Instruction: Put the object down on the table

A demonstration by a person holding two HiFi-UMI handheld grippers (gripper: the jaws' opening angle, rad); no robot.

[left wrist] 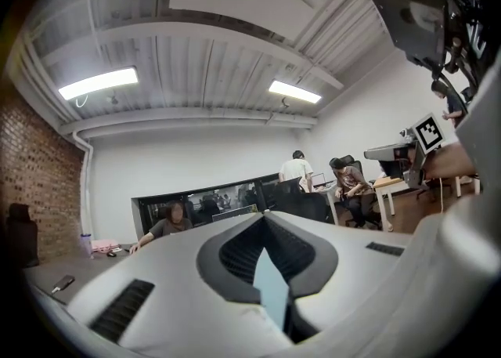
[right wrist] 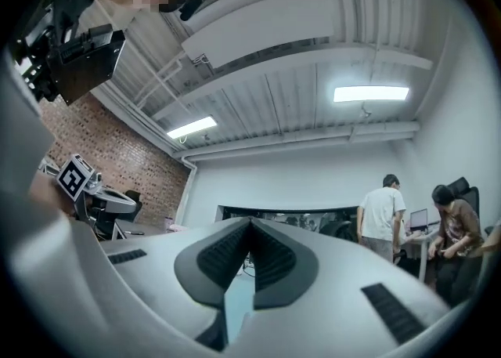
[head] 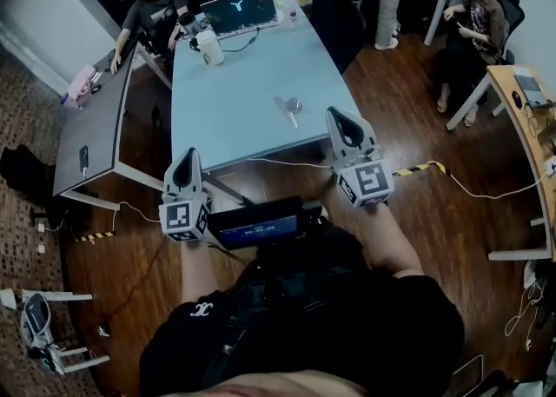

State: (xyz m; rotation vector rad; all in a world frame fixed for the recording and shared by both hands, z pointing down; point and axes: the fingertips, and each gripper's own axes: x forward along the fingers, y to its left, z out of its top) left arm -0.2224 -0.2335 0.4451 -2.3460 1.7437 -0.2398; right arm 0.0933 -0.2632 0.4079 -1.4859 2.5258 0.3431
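A small shiny metal object (head: 289, 109) lies on the light blue table (head: 234, 109), a little right of its middle. My right gripper (head: 337, 112) hangs over the table's near right edge, just right of and nearer than the object, jaws shut and empty. My left gripper (head: 190, 155) is at the near left corner, also shut and empty. In the left gripper view the left gripper (left wrist: 262, 217) points level across the room with its dark pads (left wrist: 239, 251) together. The right gripper (right wrist: 250, 223) looks the same in the right gripper view, where the object is hidden.
An open laptop (head: 239, 11) and a white jug (head: 209, 46) stand at the table's far end. A dark grey table (head: 91, 126) is on the left, a wooden desk (head: 530, 126) on the right. People sit and stand at the back. Cables (head: 469, 185) cross the floor.
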